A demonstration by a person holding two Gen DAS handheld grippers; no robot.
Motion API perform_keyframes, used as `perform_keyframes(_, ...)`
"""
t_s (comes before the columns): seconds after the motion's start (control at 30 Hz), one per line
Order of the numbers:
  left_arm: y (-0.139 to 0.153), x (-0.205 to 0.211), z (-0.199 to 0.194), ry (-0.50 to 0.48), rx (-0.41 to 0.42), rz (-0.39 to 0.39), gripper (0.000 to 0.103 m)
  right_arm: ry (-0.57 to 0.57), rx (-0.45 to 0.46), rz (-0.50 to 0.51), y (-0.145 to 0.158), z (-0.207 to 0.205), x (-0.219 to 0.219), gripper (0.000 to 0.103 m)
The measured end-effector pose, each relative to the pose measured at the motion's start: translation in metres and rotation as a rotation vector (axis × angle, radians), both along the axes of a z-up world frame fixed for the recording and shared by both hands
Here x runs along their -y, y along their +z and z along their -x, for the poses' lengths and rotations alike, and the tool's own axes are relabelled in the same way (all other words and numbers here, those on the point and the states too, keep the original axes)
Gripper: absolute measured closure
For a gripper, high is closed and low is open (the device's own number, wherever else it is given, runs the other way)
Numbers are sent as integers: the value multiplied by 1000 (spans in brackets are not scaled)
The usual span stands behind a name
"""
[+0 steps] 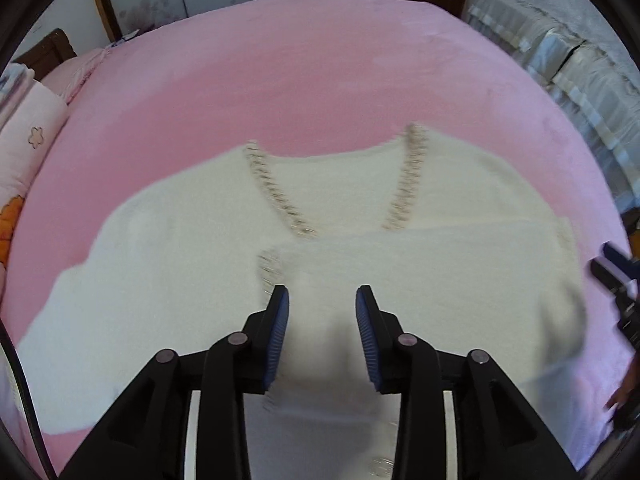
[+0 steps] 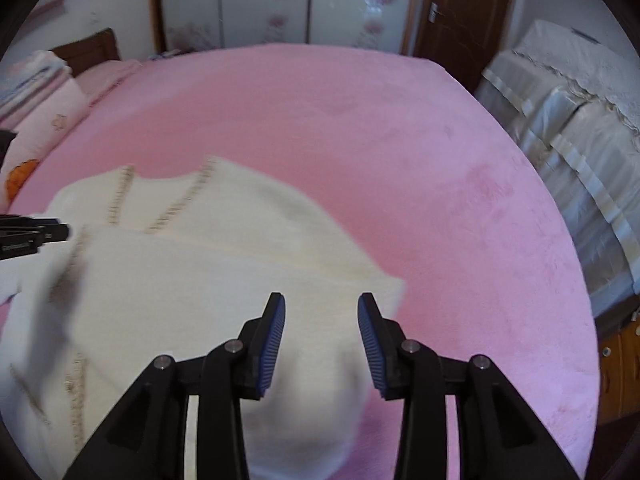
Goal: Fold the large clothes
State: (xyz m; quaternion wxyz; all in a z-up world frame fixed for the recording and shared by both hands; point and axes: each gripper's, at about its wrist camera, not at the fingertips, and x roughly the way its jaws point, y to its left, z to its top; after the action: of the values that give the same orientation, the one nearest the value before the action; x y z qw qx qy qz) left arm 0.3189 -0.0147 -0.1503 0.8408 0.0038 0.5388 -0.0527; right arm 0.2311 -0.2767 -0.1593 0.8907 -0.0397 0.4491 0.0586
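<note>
Left wrist: white sweater [image 1: 168,280] lies below parted tongs [image 1: 322,300].

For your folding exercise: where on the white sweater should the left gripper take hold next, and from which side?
Probably the unfolded sleeve of the white sweater, at its outer edge. It lies flat, spread onto the pink bedspread, with bare bed beyond it. Bring the left gripper, now open, in from that outer side and pinch the edge.
</note>
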Motion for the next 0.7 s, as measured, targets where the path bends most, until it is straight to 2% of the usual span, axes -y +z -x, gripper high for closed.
perform_keyframes(0.13, -11, 22, 22, 84, -25, 62, 67, 40, -60, -39, -15, 18, -36, 59)
perform_keyframes(0.23, -33, 38, 42, 162, -51, 108, 66, 44, -126, -133, -35, 23, -53, 59)
perform_keyframes(0.3, -52, 44, 47, 182, -78, 88, 66, 23, -152, -138, -48, 21, -54, 59)
perform_keyframes(0.37, -68, 46, 48, 177, -103, 36, 66, -9, -194, -120, -66, 19, -52, 60)
perform_keyframes(0.4, -71, 46, 49, 168, -101, 14, 64, -29, -210, -104, -74, 22, -52, 65)
perform_keyframes(0.43, -71, 44, 51, 161, -95, 5, 57, -43, -216, -94, -78, 23, -45, 68)
perform_keyframes(0.47, -70, 40, 52, 163, -92, -15, 43, -60, -208, -75, -78, 24, -35, 75)
perform_keyframes(0.5, -70, 35, 52, 172, -91, -38, 36, -80, -197, -46, -78, 25, -27, 82)
perform_keyframes(0.57, -69, 20, 54, 193, -90, -34, 33, -122, -188, -18, -78, 28, -1, 93)
perform_keyframes(0.63, -69, 10, 57, 195, -100, 13, 34, -143, -196, -27, -78, 30, 19, 98)
perform_keyframes(0.7, -68, 12, 61, 172, -96, 3, 34, -155, -198, -40, -76, 31, 29, 102)
